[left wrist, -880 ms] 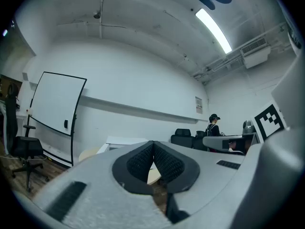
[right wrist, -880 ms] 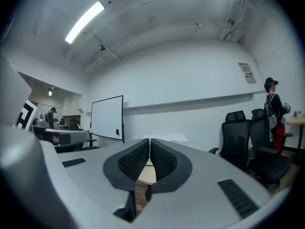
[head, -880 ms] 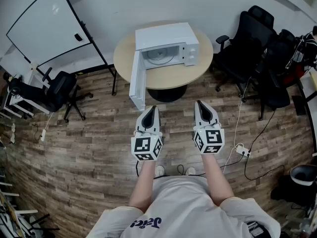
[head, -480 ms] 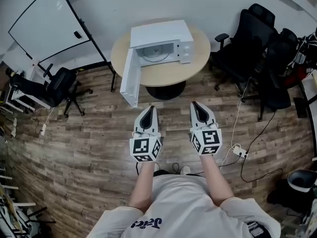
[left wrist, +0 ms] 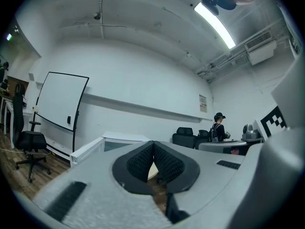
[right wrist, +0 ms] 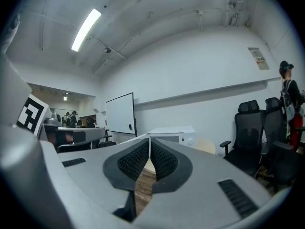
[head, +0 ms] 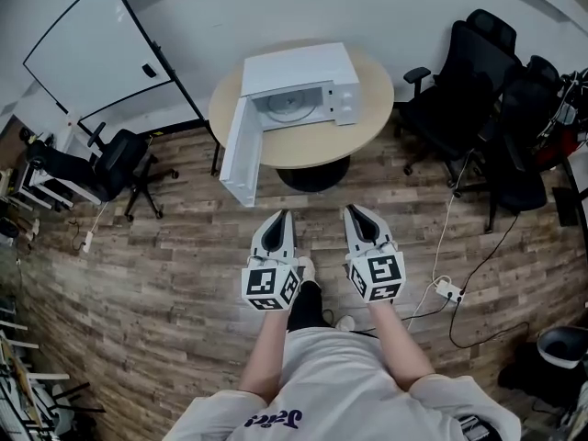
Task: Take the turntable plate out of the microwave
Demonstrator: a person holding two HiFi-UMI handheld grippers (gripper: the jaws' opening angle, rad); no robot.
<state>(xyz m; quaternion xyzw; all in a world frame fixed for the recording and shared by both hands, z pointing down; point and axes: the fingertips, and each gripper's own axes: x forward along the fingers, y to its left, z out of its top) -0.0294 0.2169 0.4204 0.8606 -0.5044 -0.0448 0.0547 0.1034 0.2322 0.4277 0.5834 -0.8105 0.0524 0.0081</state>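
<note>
A white microwave (head: 308,67) stands on a round beige table (head: 358,136), its door (head: 237,154) swung wide open to the left. Inside lies the round glass turntable plate (head: 288,107). My left gripper (head: 281,216) and right gripper (head: 351,211) hover side by side above the wooden floor, well short of the table. Both are shut with nothing between the pads. In the left gripper view the microwave (left wrist: 125,138) shows beyond the shut left gripper (left wrist: 153,143). In the right gripper view the microwave (right wrist: 174,130) sits past the shut right gripper (right wrist: 149,140).
Black office chairs (head: 464,85) crowd the right of the table, and another chair (head: 115,159) stands at the left. A whiteboard (head: 96,49) leans at the back left. A power strip and cables (head: 448,290) lie on the floor at the right. People stand far off.
The person has stepped, one foot now showing between the arms. The grippers sit slightly closer together, still shut and pointing at the table. The microwave's place in view shifted only a little.
</note>
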